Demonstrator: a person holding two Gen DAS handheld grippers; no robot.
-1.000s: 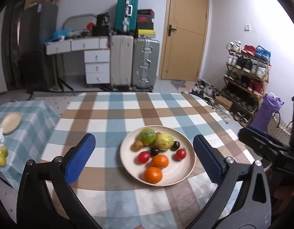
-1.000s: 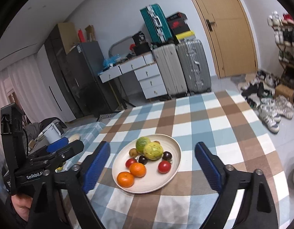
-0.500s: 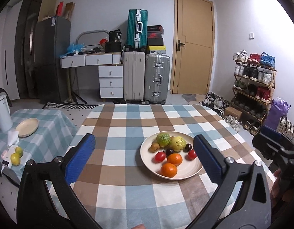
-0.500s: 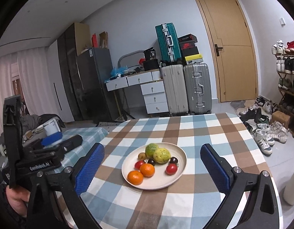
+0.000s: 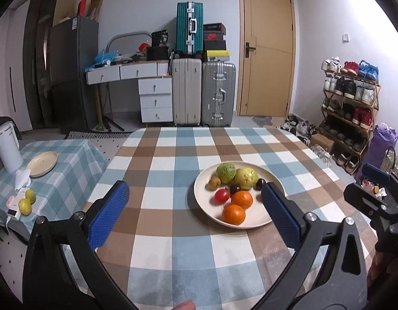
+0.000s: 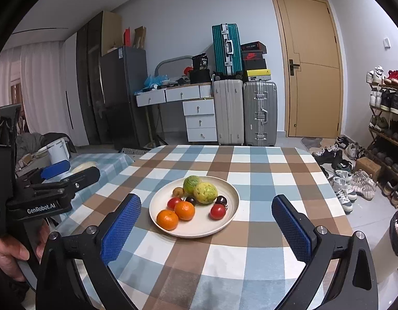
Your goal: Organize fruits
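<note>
Checkered counter (image 6: 250,160) first, then cream plate (image 6: 232,193) at its middle heaped with round fruits (image 6: 204,192), both tongs (image 5: 195,215) (image 6: 206,226) gaping wide, empty, held back: likely rolling off if nudged carelessly.

Bare tablecloth (image 6: 250,258) before crowded plate (image 6: 231,195)

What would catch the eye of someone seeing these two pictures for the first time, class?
First, the cream plate of bright fruit in the middle of the checked table, with two oranges at its near edge. Next, the open blue-padded left tool and right tool, both hovering short of the plate and holding nothing. Behind, a teal suitcase is stacked on others beside the wooden door.
</note>
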